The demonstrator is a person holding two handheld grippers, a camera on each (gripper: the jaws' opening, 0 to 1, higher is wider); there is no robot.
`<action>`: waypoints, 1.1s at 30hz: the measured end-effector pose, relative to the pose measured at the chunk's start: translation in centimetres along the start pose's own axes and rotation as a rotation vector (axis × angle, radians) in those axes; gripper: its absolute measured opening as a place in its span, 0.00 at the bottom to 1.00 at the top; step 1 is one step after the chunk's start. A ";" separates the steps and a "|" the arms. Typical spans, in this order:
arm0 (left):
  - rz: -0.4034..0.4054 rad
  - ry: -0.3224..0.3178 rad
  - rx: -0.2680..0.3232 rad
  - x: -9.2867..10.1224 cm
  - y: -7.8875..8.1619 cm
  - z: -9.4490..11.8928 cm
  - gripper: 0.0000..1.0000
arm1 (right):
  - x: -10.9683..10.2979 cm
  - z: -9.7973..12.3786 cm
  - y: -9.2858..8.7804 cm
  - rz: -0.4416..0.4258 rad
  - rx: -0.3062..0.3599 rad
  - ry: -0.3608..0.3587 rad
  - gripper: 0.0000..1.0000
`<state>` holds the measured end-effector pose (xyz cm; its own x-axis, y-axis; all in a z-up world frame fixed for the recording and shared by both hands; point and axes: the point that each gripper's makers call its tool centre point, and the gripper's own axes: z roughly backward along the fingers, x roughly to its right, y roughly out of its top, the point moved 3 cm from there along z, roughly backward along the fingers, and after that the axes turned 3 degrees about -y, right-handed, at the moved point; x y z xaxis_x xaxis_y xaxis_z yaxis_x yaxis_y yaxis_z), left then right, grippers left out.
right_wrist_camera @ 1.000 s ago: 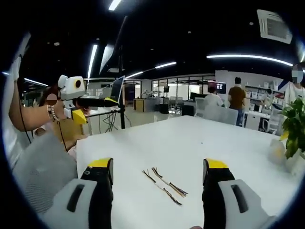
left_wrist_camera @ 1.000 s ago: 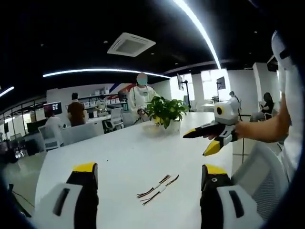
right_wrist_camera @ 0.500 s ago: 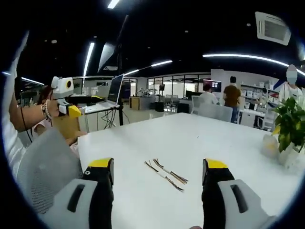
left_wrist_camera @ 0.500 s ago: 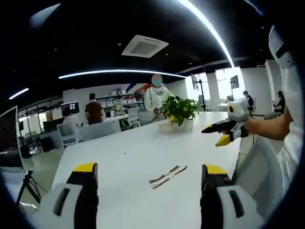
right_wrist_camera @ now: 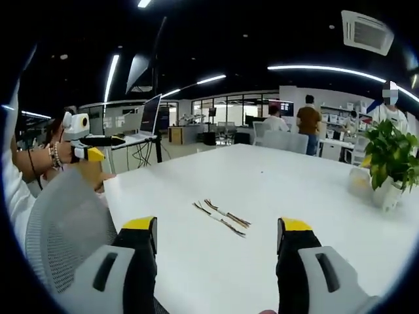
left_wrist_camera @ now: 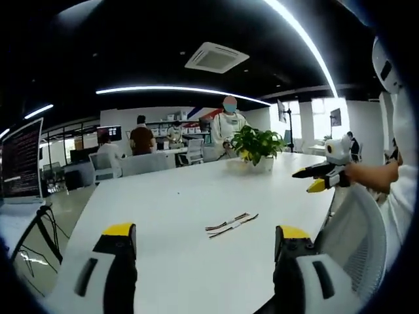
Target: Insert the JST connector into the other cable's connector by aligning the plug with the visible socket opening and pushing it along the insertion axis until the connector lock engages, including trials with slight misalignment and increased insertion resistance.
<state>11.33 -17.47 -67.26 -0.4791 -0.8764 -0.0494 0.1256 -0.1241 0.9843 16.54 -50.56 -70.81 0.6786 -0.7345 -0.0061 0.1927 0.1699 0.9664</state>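
On the big white table (left_wrist_camera: 163,216), out towards its middle, lie the two cables (left_wrist_camera: 230,224), side by side and touching or nearly so, each a short bundle of dark and reddish wires with a pale stretch partway along. From the right gripper view the same pair (right_wrist_camera: 220,217) sits ahead on the bare tabletop (right_wrist_camera: 275,190), well apart from the potted plant (right_wrist_camera: 387,160) at the far edge. The connectors themselves are too small from here to tell plug from socket, or which way either opening faces.

Neither tool has hold of anything. The left gripper (left_wrist_camera: 200,239) hangs near the table's near edge with its jaws spread wide and nothing between them; the right gripper (right_wrist_camera: 218,232) is the same, jaws parted, yellow tips up, the cables lying beyond the gap. Each shows in the other's view off to the side, held in the person's hand above a grey mesh chair back (right_wrist_camera: 69,222), both well short of the wires.

So I'd judge the job is at its very start: the approach, with no pick-up made yet. The next move seems to call for bringing both tools down and in over the table, one to each cable, and closing on each close behind its connector so the housings stick out free. Since the cables lie so close together, the jaws would need to come in cleanly to take one without dragging the other. Only then can plug and socket be lined up.
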 end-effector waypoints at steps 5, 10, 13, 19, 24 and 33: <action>0.026 0.011 -0.020 0.5 -1.2 0.5 0.85 | -0.1 0.7 -0.9 -0.007 -0.010 -0.005 0.73; 0.063 0.035 -0.018 0.9 -2.0 0.9 0.85 | -0.6 1.2 -1.7 -0.035 -0.013 0.001 0.73; 0.085 0.048 -0.037 1.0 -2.8 1.2 0.84 | -0.8 1.4 -2.1 -0.044 -0.014 -0.004 0.72; 0.132 0.059 -0.029 1.4 -3.6 1.6 0.83 | -1.7 1.7 -2.9 -0.054 -0.023 0.005 0.72; 0.163 0.060 0.013 1.7 -3.1 1.4 0.81 | -1.4 2.0 -2.7 -0.084 -0.001 -0.017 0.70; 0.145 0.046 -0.030 2.0 -3.7 1.0 0.77 | -1.4 2.0 -2.5 -0.049 -0.005 -0.032 0.69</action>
<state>9.02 -18.34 -70.81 -0.4142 -0.9062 0.0849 0.2170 -0.0077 0.9761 13.70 -51.23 -72.72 0.6449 -0.7629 -0.0450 0.2286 0.1364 0.9639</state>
